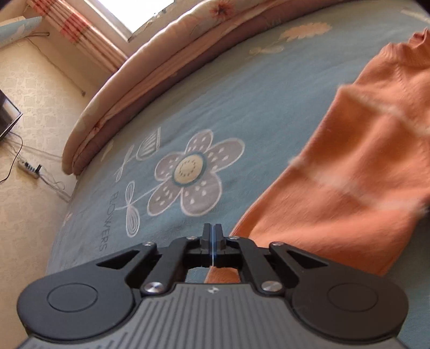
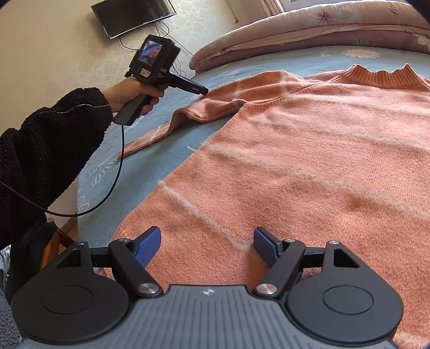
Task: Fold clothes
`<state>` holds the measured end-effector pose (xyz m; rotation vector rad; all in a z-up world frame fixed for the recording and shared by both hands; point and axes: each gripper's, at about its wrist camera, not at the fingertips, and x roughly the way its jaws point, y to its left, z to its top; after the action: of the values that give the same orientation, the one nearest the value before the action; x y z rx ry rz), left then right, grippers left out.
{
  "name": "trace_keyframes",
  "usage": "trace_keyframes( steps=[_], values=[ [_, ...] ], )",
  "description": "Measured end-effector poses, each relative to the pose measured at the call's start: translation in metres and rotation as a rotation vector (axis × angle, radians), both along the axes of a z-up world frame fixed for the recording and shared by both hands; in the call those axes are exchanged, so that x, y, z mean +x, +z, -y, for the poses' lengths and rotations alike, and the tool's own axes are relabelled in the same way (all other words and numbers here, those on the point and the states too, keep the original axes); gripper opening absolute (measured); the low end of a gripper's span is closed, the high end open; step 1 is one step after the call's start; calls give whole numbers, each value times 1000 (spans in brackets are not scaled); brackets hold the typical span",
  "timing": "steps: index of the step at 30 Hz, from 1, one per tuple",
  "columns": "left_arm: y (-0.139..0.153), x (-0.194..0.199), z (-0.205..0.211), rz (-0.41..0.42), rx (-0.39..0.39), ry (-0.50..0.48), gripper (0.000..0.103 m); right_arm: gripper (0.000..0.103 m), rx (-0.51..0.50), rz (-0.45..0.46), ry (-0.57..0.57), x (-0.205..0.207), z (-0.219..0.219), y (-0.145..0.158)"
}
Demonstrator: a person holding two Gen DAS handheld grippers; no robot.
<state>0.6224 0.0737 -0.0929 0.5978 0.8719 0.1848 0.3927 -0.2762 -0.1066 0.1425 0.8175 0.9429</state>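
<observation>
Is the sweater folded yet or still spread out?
Mostly spread. The sweater lies flat on the bed, collar up top; only its sleeve is bunched out to the side.

Left gripper (image 1: pixel 212 231) at 6 o'clock, jaws pressed together with nothing between them, above a blue flowered bedsheet (image 1: pixel 228 107). An orange sweater (image 1: pixel 349 171) with pale stripes lies at 3 o'clock; a folded pink quilt (image 1: pixel 161 61) runs along 11 o'clock.

Daylight from window (image 1: pixel 150 13), overexposed; left view motion-blurred; fisheye bending at edges, dark corners.
</observation>
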Motion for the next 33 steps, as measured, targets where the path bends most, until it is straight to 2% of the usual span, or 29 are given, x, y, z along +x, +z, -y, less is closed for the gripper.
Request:
trace_keyframes(
  steps=[2, 5, 9, 12, 15, 17, 19, 23, 26, 27, 28, 29, 33],
  values=[
    [-6, 3, -21, -5, -115, 74, 0, 80, 4, -4, -1, 1, 1, 0],
    [5, -4, -34, 49, -233, 101, 4, 80, 14, -12, -2, 1, 3, 0],
    [34, -4, -4, 86, -304, -53, 7, 80, 45, -32, -7, 3, 8, -2],
    [48, 7, 36, 85, -401, -192, 11, 80, 70, -49, -12, 4, 12, -2],
    [47, 25, 72, 68, -478, -330, 24, 80, 81, -65, -16, 6, 14, -1],
    [40, 40, 92, 60, -466, -349, 41, 81, 77, -65, -13, 5, 15, 0],
    [31, 58, 103, 55, -439, -352, 46, 81, 63, -52, -3, 3, 16, 2],
    [13, 86, 97, -32, -488, -303, 51, 81, 50, -34, 15, 1, 21, 4],
    [0, 94, 88, -101, -541, -261, 49, 81, 58, -37, 21, 1, 26, 3],
    [1, 91, 90, -102, -544, -275, 36, 81, 60, -39, 23, 2, 27, 3],
    [1, 87, 92, -102, -546, -290, 10, 81, 62, -41, 24, 2, 29, 3],
    [2, 84, 94, -102, -547, -303, 4, 81, 64, -43, 26, 2, 30, 3],
    [2, 80, 116, -24, -364, -273, 4, 82, 72, -45, 23, 2, 30, 1]
  ],
)
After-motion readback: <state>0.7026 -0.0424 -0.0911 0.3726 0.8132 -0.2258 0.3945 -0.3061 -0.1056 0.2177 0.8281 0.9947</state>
